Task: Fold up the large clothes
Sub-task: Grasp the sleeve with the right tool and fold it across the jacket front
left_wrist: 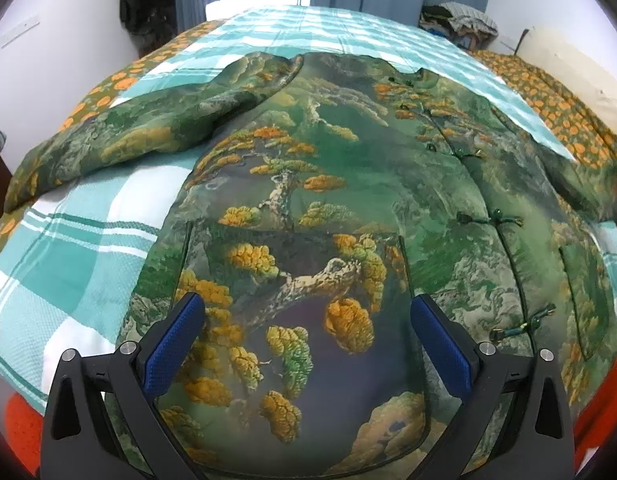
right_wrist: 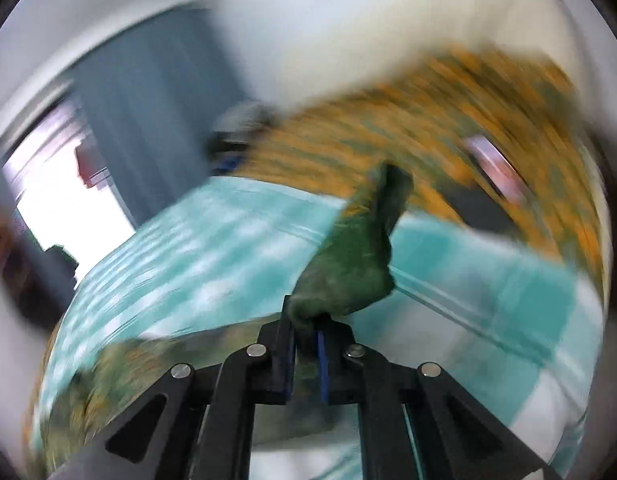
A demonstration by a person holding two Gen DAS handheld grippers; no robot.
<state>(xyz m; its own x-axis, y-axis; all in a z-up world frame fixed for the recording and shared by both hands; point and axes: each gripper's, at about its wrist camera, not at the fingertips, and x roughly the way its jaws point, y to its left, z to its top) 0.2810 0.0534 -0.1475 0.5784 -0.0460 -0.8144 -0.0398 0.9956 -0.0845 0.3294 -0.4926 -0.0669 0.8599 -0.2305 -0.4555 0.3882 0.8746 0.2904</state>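
From the left wrist, a green jacket (left_wrist: pixel 308 200) printed with orange-leaved trees lies spread flat on a bed under a teal checked blanket (left_wrist: pixel 68 272). One sleeve (left_wrist: pixel 148 132) stretches to the far left. The left gripper (left_wrist: pixel 308 332) hangs above the near hem, its blue pads (left_wrist: pixel 174 344) wide apart with nothing between them.

The right wrist view is badly blurred. The right gripper (right_wrist: pixel 306 356) is clamped tight on a green fold of the jacket (right_wrist: pixel 348 276), lifted over the blanket (right_wrist: pixel 196 248).
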